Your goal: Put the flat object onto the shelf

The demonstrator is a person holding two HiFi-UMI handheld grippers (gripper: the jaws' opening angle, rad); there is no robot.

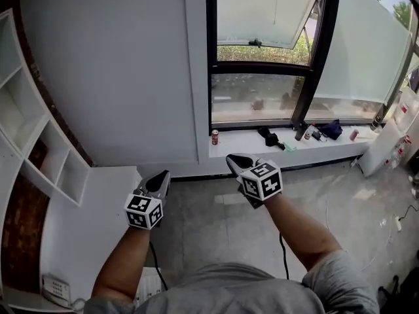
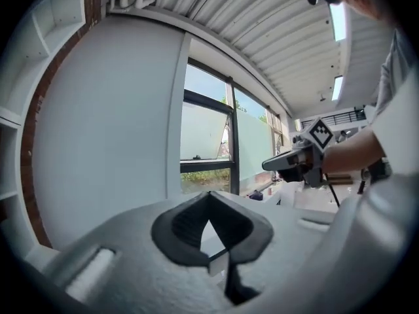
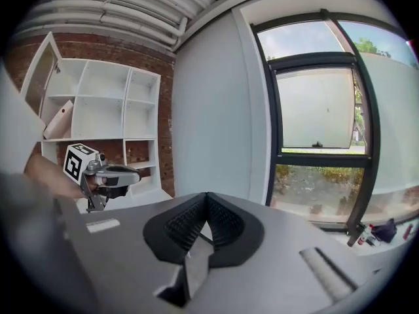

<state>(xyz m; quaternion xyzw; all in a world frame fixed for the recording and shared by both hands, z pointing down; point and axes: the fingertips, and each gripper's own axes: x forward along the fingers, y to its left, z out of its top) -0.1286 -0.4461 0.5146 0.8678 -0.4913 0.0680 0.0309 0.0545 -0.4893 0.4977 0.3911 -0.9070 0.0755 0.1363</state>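
Both tools were up in the air facing the window [image 1: 262, 77]: the left gripper [image 1: 160, 180] had its jaws shut tight on nothing, and the right gripper [image 1: 236, 160] was likewise closed and empty. Over on the white shelf [image 3: 128, 103], the flat object [image 3: 59, 120] stood tilted inside a left-hand compartment, well apart from both grippers.
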